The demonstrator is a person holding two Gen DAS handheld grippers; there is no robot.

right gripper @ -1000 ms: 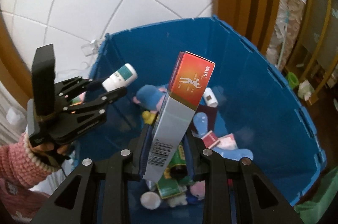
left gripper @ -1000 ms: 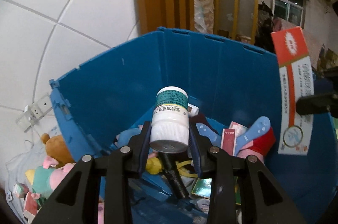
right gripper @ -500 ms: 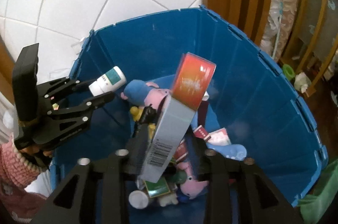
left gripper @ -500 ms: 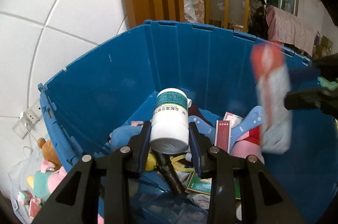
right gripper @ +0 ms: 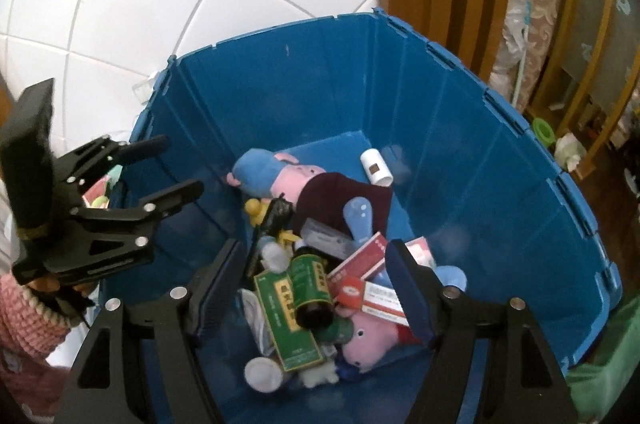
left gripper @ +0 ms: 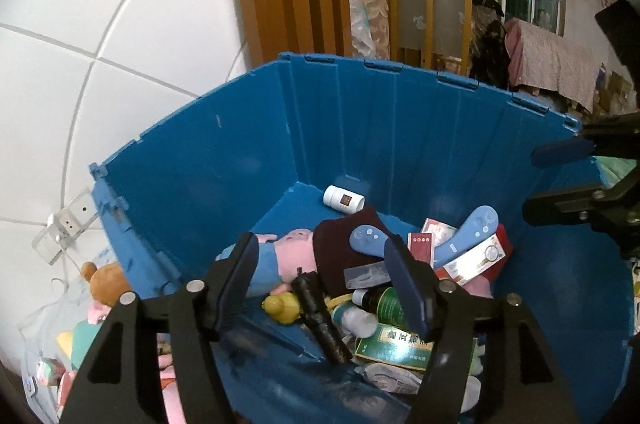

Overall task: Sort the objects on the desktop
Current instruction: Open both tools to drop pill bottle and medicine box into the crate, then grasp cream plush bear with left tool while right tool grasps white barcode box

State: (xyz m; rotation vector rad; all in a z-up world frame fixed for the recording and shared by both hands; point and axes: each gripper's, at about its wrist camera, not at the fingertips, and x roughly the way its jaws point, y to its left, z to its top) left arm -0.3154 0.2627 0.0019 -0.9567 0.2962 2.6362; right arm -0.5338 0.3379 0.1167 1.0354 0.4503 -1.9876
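Note:
My left gripper (left gripper: 320,264) hangs over the blue bin (left gripper: 248,151), its jaws opening with nothing between them. My right gripper (right gripper: 316,276) is over the same blue bin (right gripper: 460,143), jaws also opening and empty. The red and white box (left gripper: 476,260) lies on the pile inside, shown in the right wrist view as the red and white box (right gripper: 372,290). A white bottle with a green label (left gripper: 354,320) lies low in the pile. Each view catches the other tool: the right gripper (left gripper: 556,179) at the right edge, the left gripper (right gripper: 176,167) at the left.
The bin holds a pink and blue plush pig (right gripper: 276,175), a white pill bottle (right gripper: 376,167), a dark green bottle (right gripper: 312,284), a green box (right gripper: 284,320) and several small cartons. Outside the bin's left wall sit plush toys (left gripper: 104,284). White tiled floor surrounds it.
Both grippers have opened. The white bottle has left the left gripper's jaws and the red and white box has left the right gripper's; the box now lies in the bin.

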